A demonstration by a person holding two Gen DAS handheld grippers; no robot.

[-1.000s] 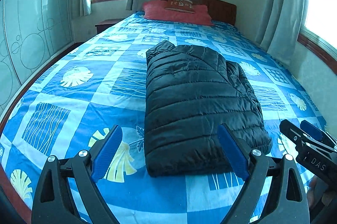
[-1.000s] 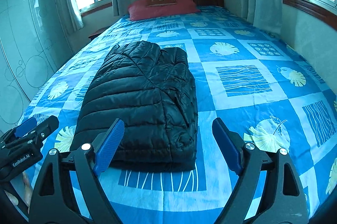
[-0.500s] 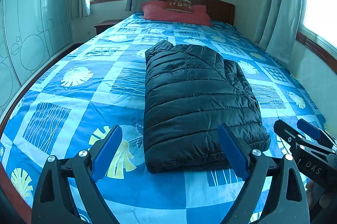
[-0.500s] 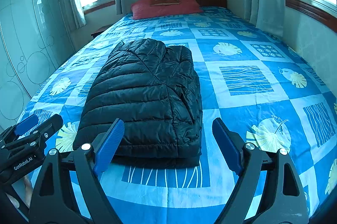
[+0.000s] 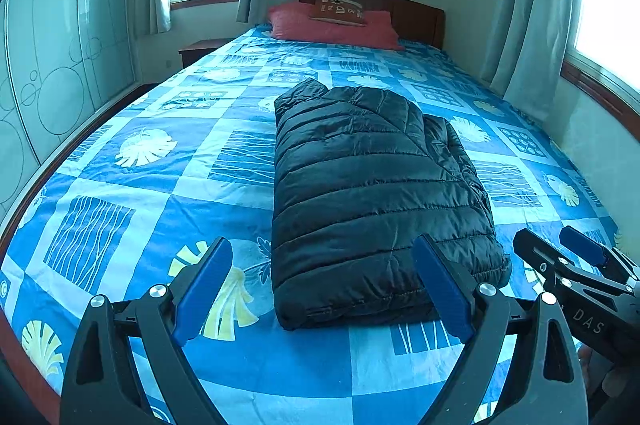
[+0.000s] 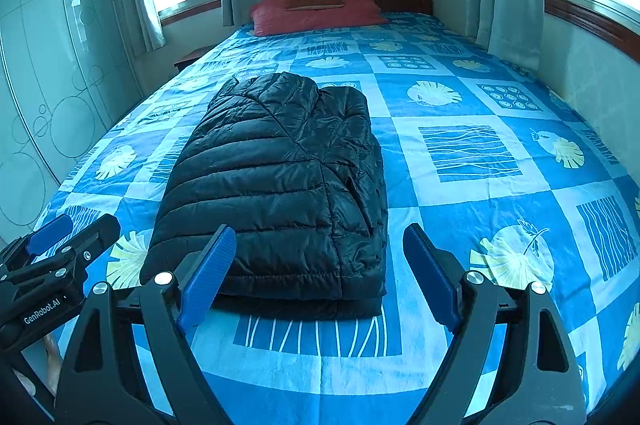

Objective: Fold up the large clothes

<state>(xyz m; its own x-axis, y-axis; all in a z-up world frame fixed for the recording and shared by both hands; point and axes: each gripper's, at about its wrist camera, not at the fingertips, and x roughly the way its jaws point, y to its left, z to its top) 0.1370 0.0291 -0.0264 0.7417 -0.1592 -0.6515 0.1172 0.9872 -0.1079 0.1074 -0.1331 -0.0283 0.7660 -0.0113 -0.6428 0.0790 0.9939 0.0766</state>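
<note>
1. Black puffer jacket (image 5: pixel 372 193) lies folded into a long rectangle on the bed (image 5: pixel 132 209), lengthwise, its near short edge toward the foot edge.
2. Left gripper (image 5: pixel 320 285): jaws spread wide, nothing between them; held above the foot edge, the jacket's near edge ahead of the gap, apart from both pads.
3. Right gripper (image 6: pixel 316 277): jaws likewise wide apart, holding nothing; the jacket's near right corner shows beyond the gap.
4. Red pillow (image 6: pixel 316 11) at the head edge.
</note>
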